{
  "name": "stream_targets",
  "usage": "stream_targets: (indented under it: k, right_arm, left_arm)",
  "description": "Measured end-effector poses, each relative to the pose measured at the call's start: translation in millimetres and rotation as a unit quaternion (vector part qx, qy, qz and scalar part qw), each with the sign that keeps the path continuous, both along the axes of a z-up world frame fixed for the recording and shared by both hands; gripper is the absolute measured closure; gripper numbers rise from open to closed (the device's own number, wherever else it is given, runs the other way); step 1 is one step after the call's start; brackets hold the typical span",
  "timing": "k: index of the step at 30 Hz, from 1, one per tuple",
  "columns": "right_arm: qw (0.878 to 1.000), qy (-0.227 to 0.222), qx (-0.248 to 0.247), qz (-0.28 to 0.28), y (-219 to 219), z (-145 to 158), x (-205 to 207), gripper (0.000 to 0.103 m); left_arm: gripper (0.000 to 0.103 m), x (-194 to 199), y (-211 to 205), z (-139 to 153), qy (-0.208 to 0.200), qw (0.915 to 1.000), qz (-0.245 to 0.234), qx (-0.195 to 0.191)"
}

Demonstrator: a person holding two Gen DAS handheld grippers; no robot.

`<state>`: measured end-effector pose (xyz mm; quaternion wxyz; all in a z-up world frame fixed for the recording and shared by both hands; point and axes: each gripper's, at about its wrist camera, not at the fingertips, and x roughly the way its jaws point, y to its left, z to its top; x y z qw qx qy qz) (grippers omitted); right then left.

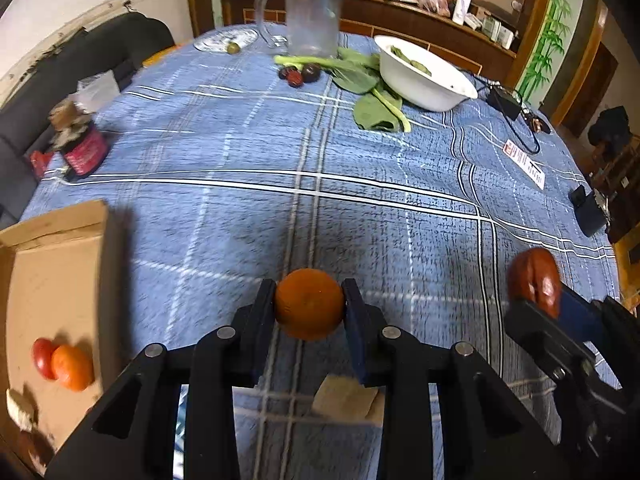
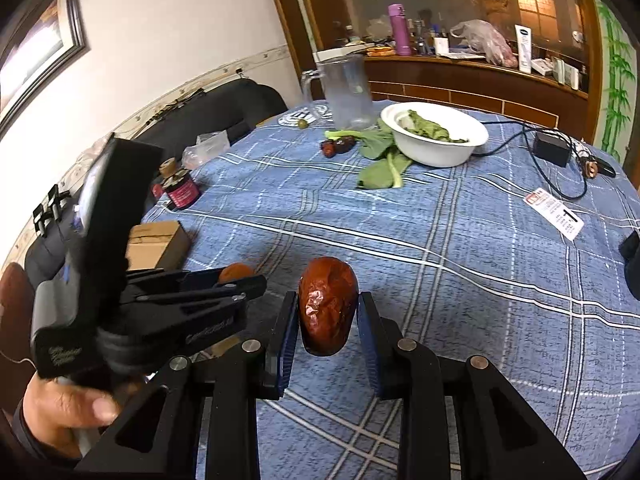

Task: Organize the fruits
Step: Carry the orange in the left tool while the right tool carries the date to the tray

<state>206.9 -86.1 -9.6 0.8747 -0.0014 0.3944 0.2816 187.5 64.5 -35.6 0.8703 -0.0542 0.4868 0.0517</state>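
My left gripper (image 1: 309, 300) is shut on an orange tangerine (image 1: 309, 309) and holds it above the blue checked tablecloth, right of a cardboard box (image 1: 56, 280). The box holds a red fruit (image 1: 43, 357) and an orange tangerine (image 1: 73, 367). My right gripper (image 2: 327, 316) is shut on a wrinkled red date (image 2: 328, 305); it also shows at the right of the left wrist view (image 1: 534, 282). The left gripper appears at the left of the right wrist view (image 2: 240, 280). More dark red fruits (image 1: 299, 74) lie far back by the leafy greens.
A white bowl (image 1: 424, 80) with greens stands at the back right, loose green leaves (image 1: 376, 108) beside it. A clear pitcher (image 1: 312, 16) and a plate (image 1: 226, 40) with a green fruit stand at the back. A red jar (image 1: 82, 148) lies left. Cables and an adapter (image 1: 506, 100) lie right.
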Motion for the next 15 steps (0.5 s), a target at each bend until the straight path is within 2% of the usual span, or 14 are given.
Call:
stream_targets:
  k: [15]
  right_arm:
    - [0.998,-0.028,0.003,0.048,33.9,23.0,-34.8,0.073]
  left_arm:
    - [0.073,-69.8,37.0,40.5,-0.068,0.9956,0.060,0.022]
